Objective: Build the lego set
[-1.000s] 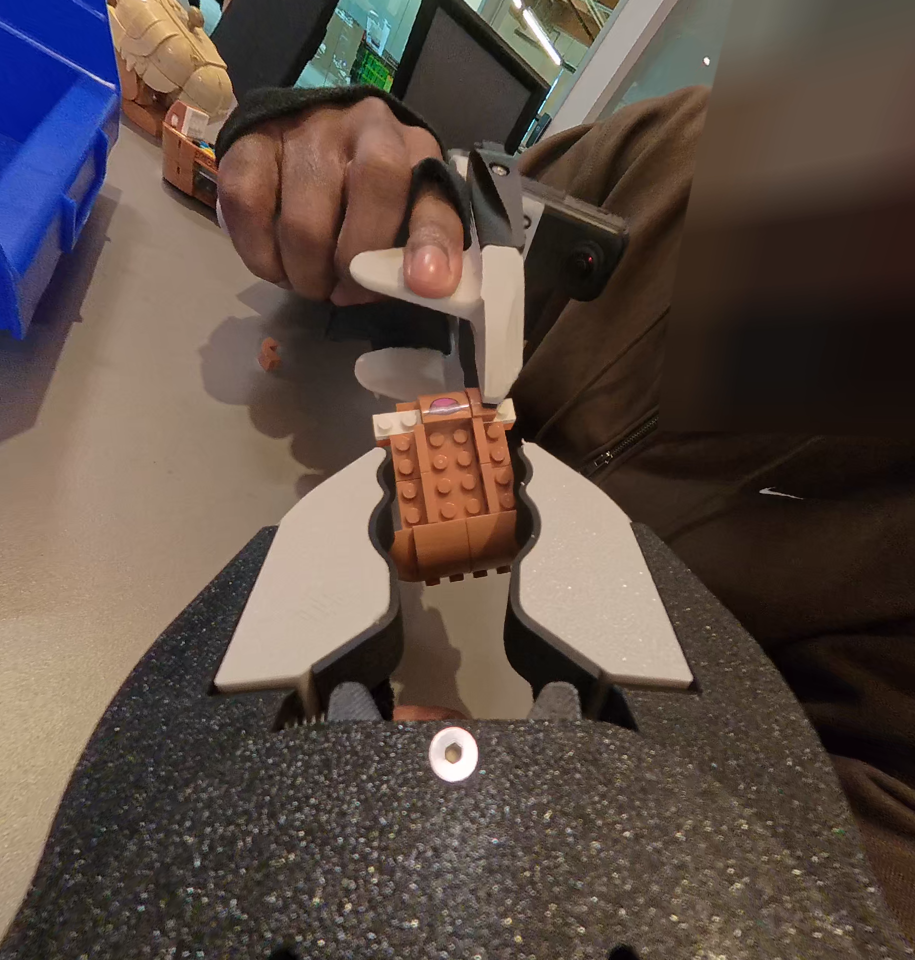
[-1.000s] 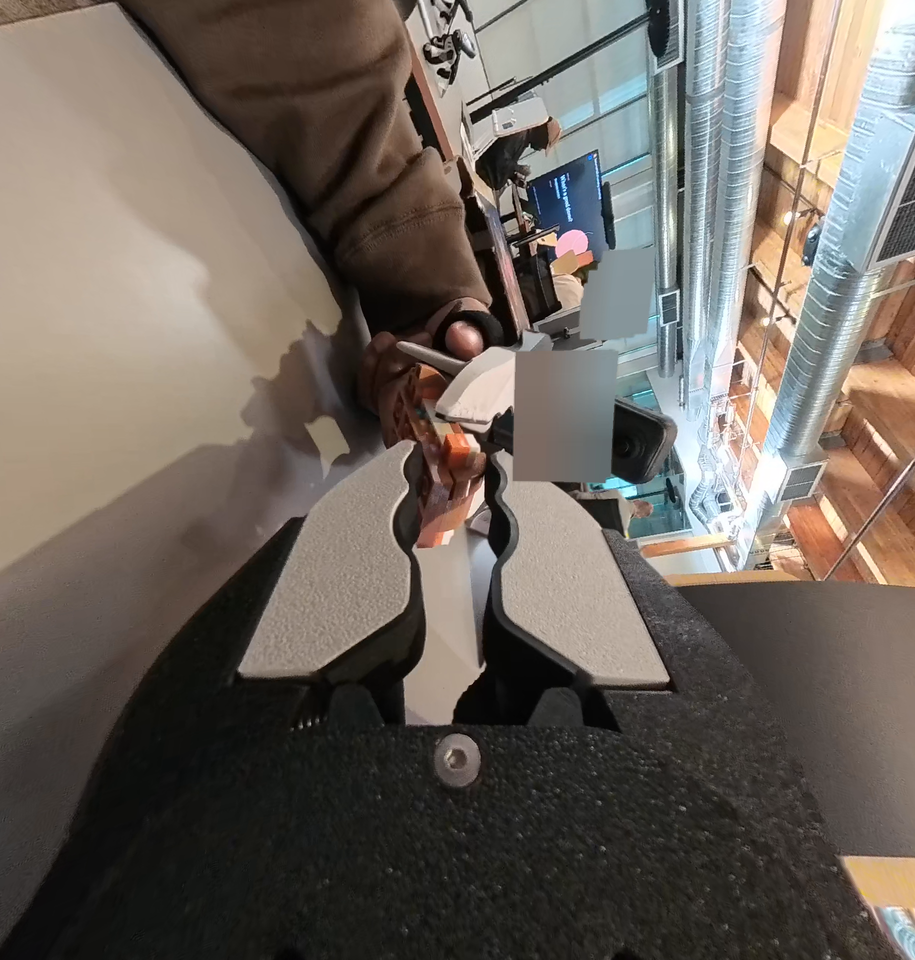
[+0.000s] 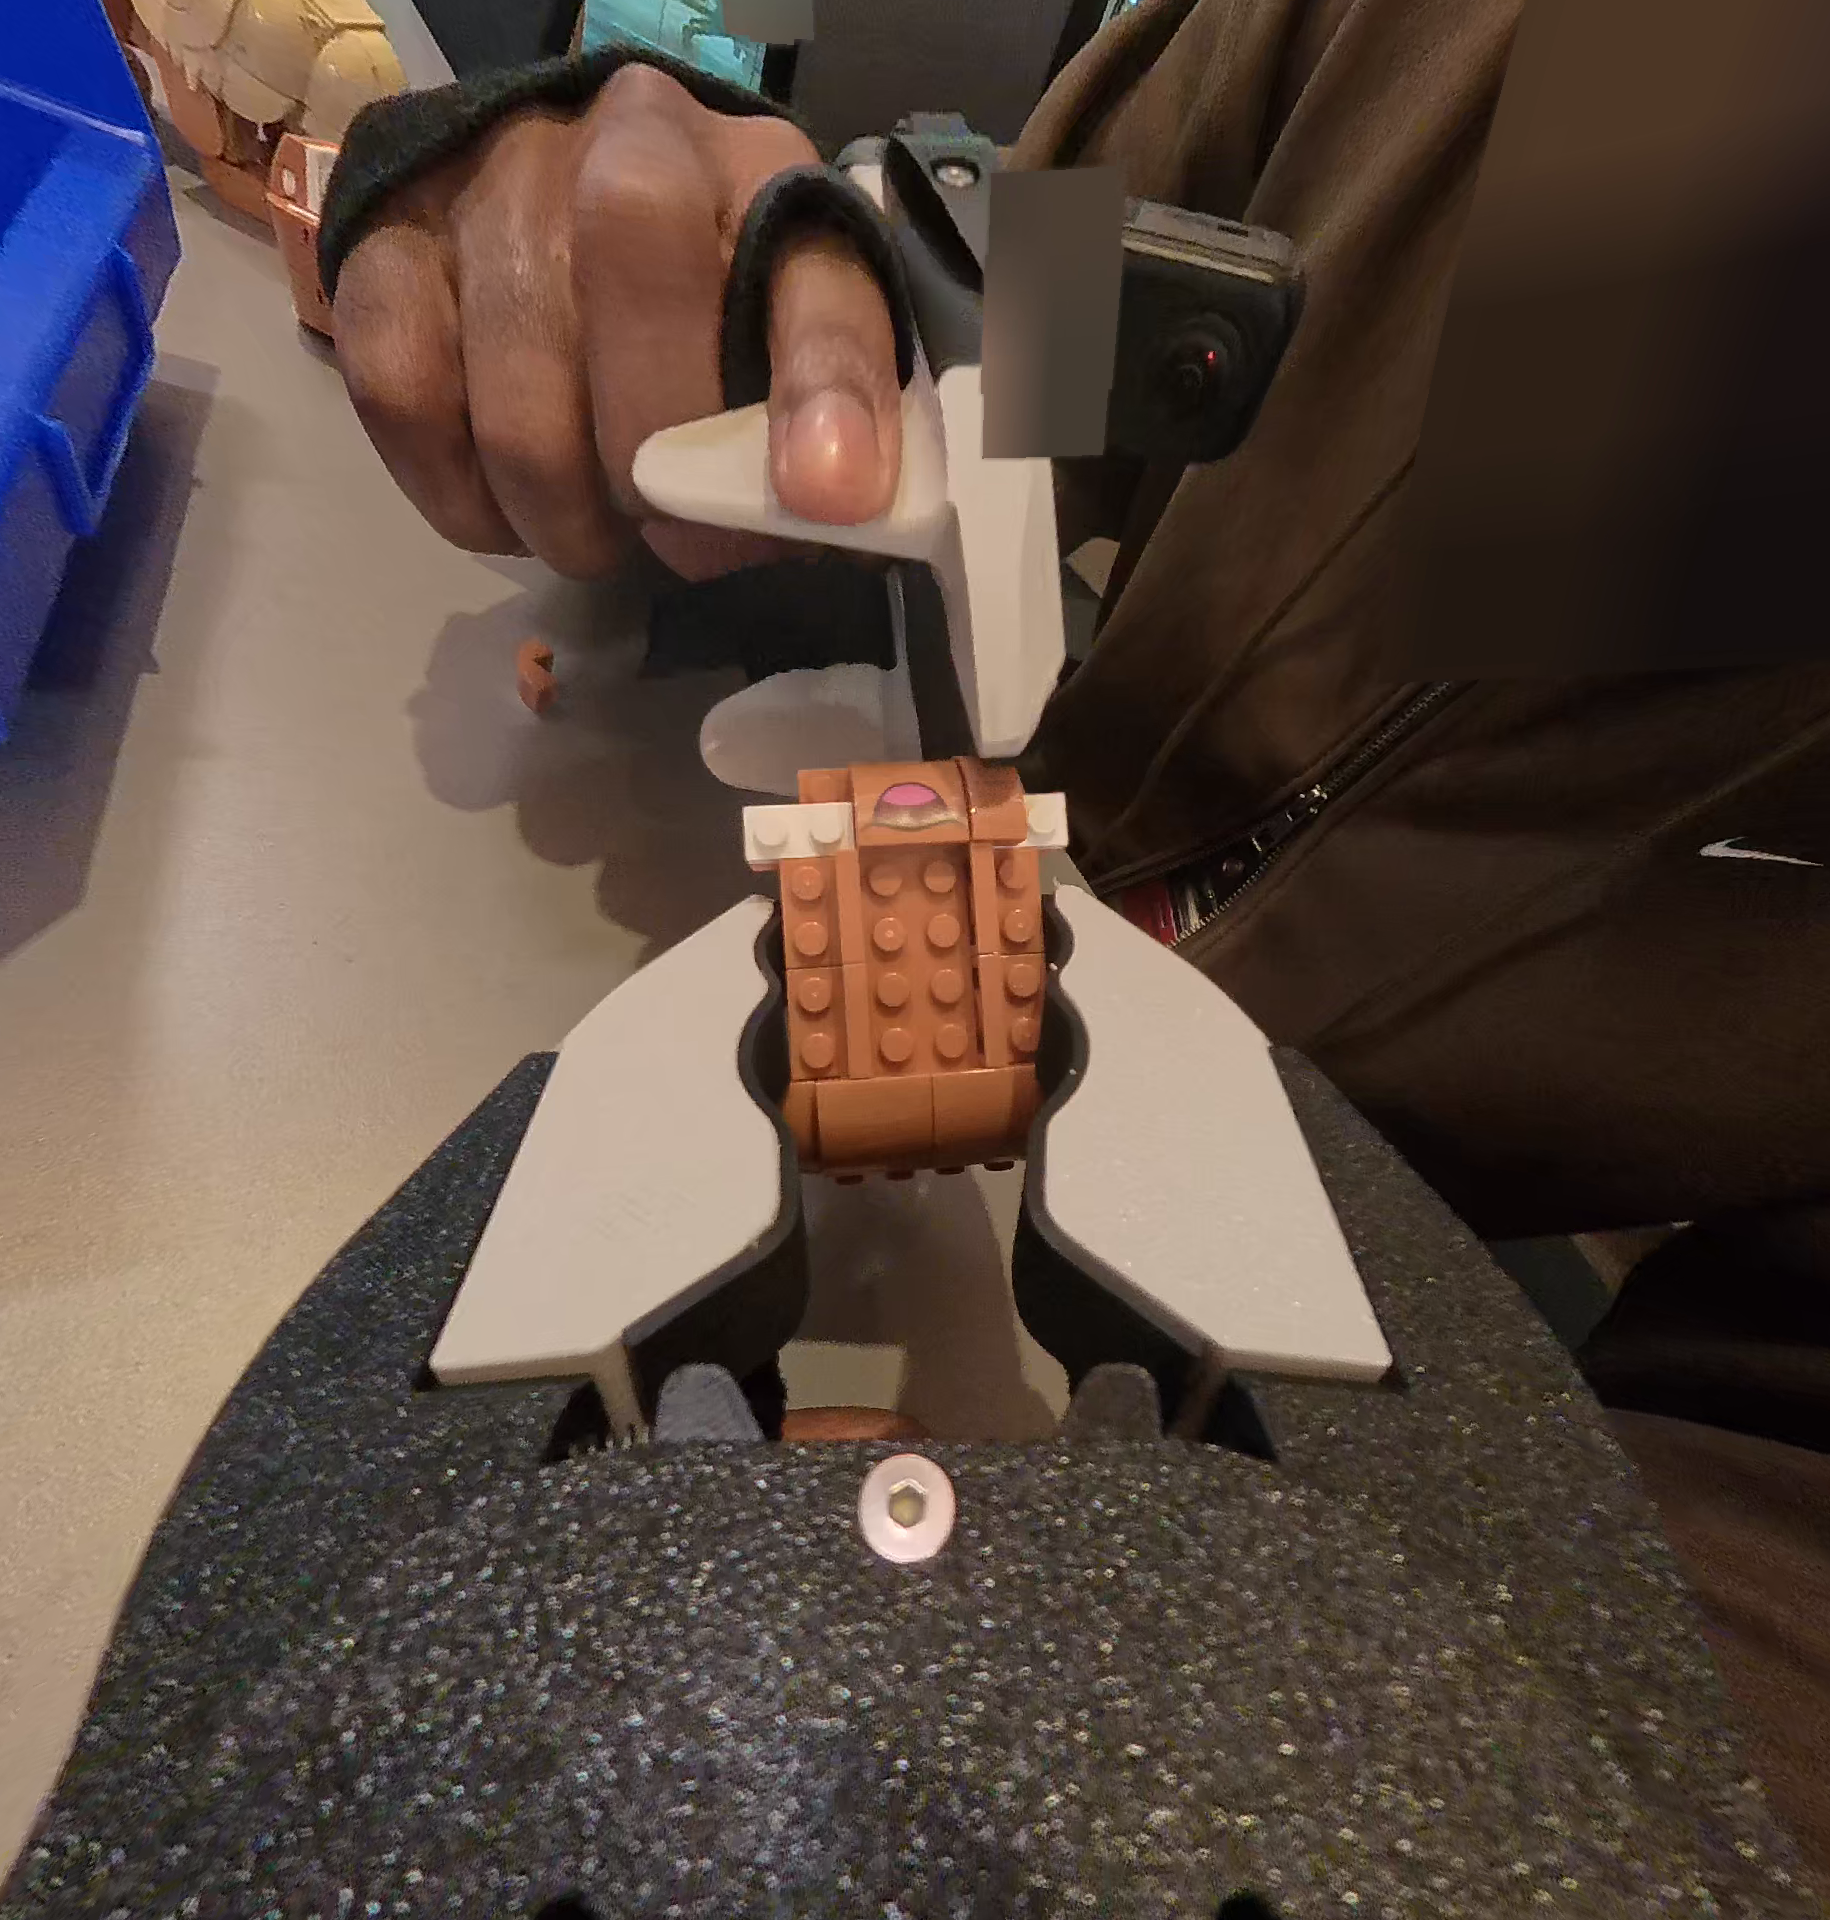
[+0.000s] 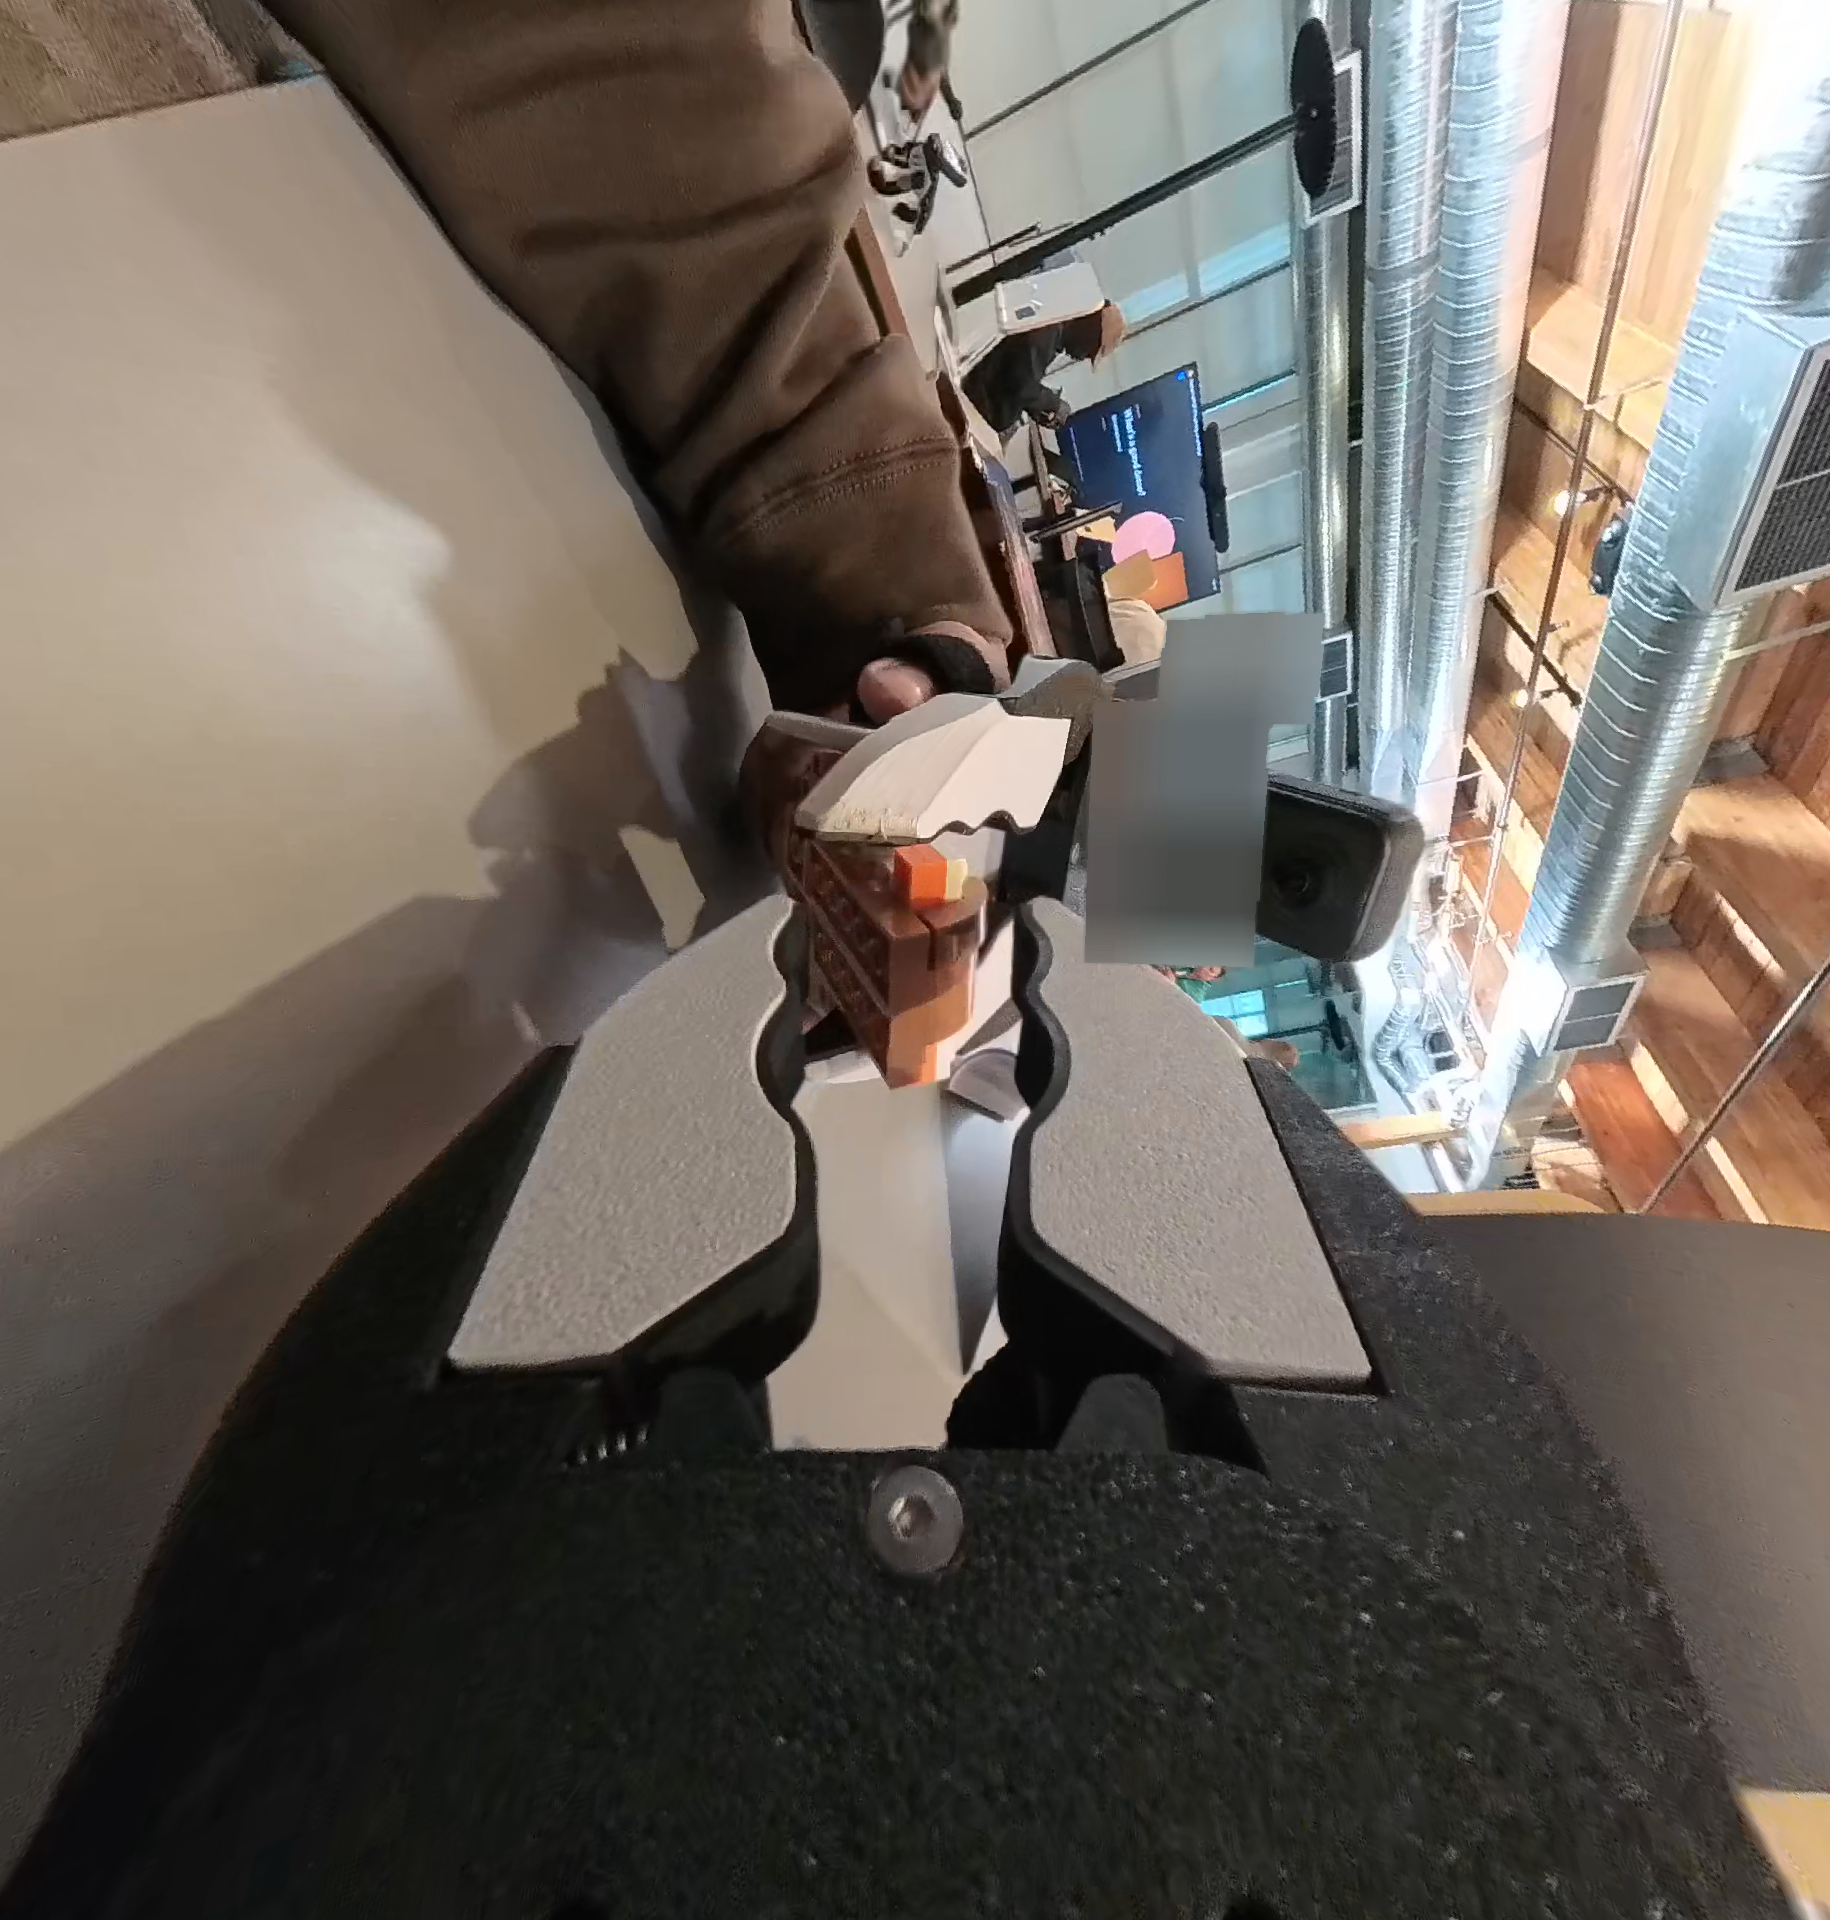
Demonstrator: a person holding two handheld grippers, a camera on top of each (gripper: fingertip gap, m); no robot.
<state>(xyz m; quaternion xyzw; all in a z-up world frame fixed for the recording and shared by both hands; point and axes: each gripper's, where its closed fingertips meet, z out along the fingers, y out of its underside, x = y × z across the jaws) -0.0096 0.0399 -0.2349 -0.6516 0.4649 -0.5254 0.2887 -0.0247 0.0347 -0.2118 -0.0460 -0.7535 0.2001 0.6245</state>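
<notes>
My left gripper (image 3: 911, 925) is shut on a brown lego assembly (image 3: 911, 997) with studs facing up, white plates at both sides of its far end and a pink-marked tile there. It is held above the table. My right gripper (image 3: 880, 748), held by a hand, points down at the assembly's far end, and one finger (image 3: 994, 644) touches its top right corner. In the right wrist view the assembly (image 4: 880, 966) sits between the tips of my right gripper (image 4: 906, 925). The jaws stand apart, with a gap on the right side. A white finger (image 4: 932, 790) of the left gripper covers the assembly's far part.
A blue bin (image 3: 38, 364) stands at the left on the beige table (image 3: 215, 935). A tan and brown lego model (image 3: 298, 62) is at the back left. A small loose brown piece (image 3: 535, 675) lies under the hand. The person's brown jacket (image 3: 1410, 623) fills the right. Only a small space, under 4 cm, lies between the two pairs of fingers.
The right gripper's jaws have widened around the assembly's end. The left gripper still holds the assembly the same way.
</notes>
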